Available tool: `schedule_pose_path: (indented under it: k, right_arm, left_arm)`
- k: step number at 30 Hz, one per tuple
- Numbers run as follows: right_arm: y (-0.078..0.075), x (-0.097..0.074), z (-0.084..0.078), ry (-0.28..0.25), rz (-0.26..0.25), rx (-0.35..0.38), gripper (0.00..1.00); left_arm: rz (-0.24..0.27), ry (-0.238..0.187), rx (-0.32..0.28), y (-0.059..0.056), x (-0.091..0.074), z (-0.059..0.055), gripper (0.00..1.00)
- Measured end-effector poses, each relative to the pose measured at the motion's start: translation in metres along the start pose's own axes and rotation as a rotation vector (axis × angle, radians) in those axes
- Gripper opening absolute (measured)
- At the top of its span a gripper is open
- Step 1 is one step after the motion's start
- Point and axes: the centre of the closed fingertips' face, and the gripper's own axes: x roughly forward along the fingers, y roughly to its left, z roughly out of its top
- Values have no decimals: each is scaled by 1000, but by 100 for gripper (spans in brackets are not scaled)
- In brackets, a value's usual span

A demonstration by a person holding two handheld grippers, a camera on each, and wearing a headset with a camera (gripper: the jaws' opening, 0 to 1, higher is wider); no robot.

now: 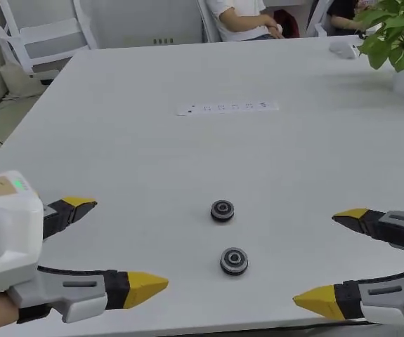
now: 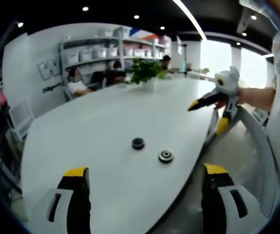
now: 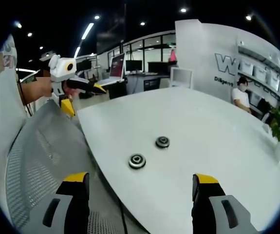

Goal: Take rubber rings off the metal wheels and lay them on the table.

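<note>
Left tongs (image 1: 131, 243) and right tongs (image 1: 314, 259), both apart, flanking two black-ringed metal wheels (image 1: 222, 210) on white counter (image 1: 117, 140); approach stage, nearer wheel (image 1: 234, 260) to grip next.

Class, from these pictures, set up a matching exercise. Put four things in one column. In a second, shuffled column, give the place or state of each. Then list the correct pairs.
Column one
1. socket strip
2. plant
3. left gripper
4. nearer wheel

Column two
A. at the far right corner of the table
B. lying flat, just in front of the other wheel
C. mid-table, beyond both wheels
D. open, holding nothing

Pairs: 1-C, 2-A, 3-D, 4-B
</note>
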Motion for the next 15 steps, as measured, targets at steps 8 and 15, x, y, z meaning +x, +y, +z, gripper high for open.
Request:
schedule_pose_path:
  k: [8, 15]
  right_arm:
    - [1, -1, 1, -5, -4, 0, 87]
    - [1, -2, 2, -11, -5, -1, 87]
  left_arm:
    - [9, -4, 0, 1, -3, 1, 96]
    - [14, -7, 0, 1, -5, 1, 96]
